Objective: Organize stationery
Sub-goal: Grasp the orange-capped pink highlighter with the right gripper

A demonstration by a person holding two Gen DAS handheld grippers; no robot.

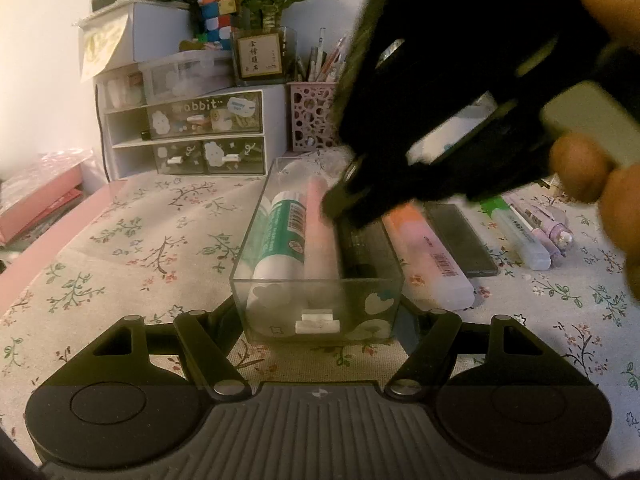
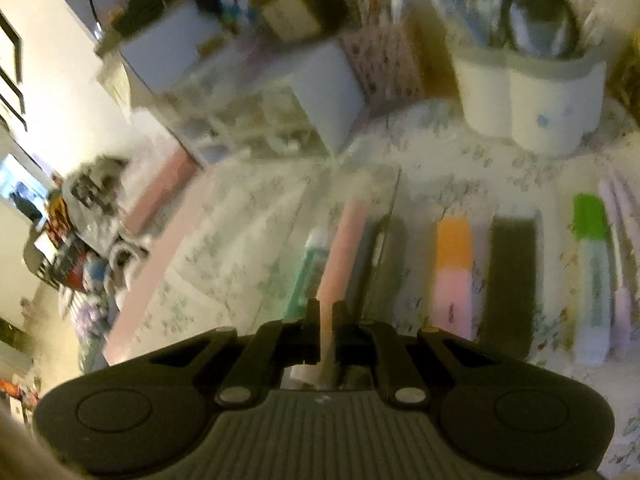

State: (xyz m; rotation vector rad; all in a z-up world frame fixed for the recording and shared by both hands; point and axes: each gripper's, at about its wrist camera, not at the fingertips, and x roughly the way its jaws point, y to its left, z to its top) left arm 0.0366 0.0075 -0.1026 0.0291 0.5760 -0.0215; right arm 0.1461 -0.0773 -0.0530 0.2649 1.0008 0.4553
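Clear drawer tray (image 1: 316, 322): set on the floral table cloth (image 1: 132, 248) near the front edge of the table, its short front wall flanked by the left gripper (image 1: 320, 312), whose jaws are spread wide to either side of it; whether they touch the walls cannot be told. Contents, laid lengthwise: green-and-white tube (image 1: 280, 232), pink stick (image 1: 320, 232), dark item (image 1: 362, 248) along the right wall. The right gripper (image 1: 340, 200) is reached down over the tray's middle; in the blurred right wrist view its jaws (image 2: 326, 328) are nearly pressed together, with only a narrow gap. Beside the tray's right wall, side by side: orange-pink highlighter (image 1: 428, 256), dark flat case (image 1: 460, 236), green-capped highlighter (image 1: 516, 232), lilac pen (image 1: 552, 228). Open cloth is left to the tray's left. Along the far edge: drawer unit (image 1: 200, 128), pink pen basket (image 1: 312, 116).
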